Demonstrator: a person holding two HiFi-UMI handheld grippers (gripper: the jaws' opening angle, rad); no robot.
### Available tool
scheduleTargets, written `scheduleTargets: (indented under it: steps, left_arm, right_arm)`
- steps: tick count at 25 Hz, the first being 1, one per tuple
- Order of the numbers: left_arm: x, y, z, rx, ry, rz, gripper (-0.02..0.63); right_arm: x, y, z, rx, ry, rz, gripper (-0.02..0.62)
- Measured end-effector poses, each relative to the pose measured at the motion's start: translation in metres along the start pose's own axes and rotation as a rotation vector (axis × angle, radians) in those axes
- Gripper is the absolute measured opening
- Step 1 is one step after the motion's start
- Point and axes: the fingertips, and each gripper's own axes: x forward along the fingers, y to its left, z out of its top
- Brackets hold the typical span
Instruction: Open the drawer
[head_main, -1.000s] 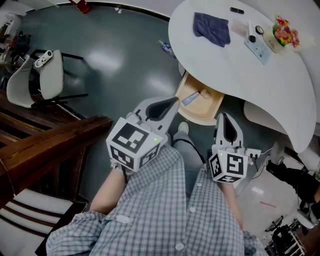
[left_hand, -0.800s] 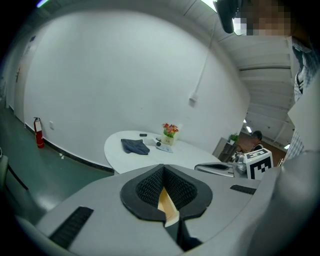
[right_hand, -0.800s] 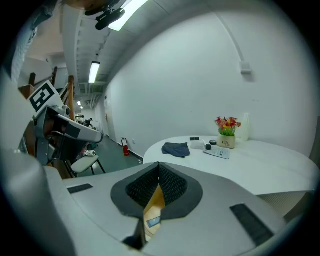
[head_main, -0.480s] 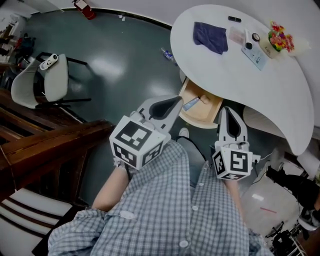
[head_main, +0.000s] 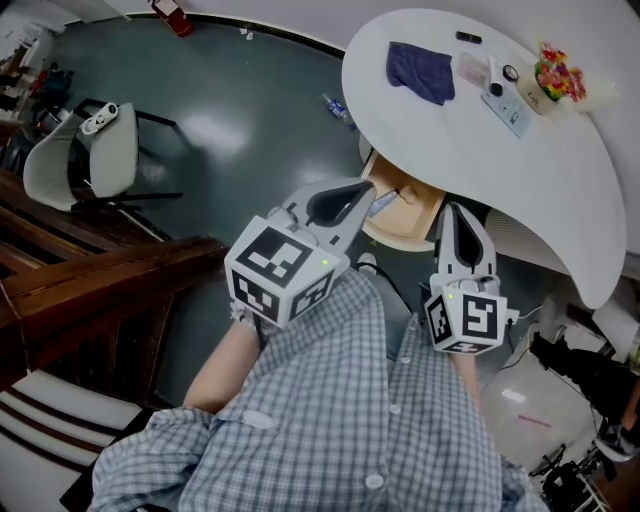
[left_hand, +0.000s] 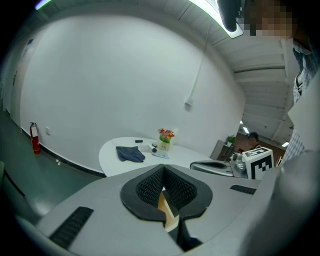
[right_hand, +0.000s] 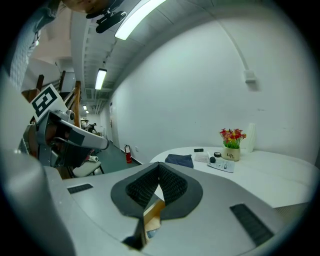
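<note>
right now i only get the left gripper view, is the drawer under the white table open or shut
Observer: Open. The head view shows the wooden drawer pulled out from under the white table.
Operator: anything in it
Observer: Yes, a small bluish object lies inside, too small to identify.
Operator: right gripper holding something
Observer: No. The right gripper view shows the right gripper shut, with nothing between its jaws.
</note>
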Motion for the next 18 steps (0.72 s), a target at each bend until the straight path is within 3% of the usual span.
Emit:
scheduleTargets:
  steps: [18]
  left_arm:
    - [0.0062, -0.0071, -0.0036, 0.009, 0.008, -0.017, 0.003]
  right_arm:
    - [-0.0049, -0.0018, -0.0046, 0.009, 0.012, 0.008, 0.009]
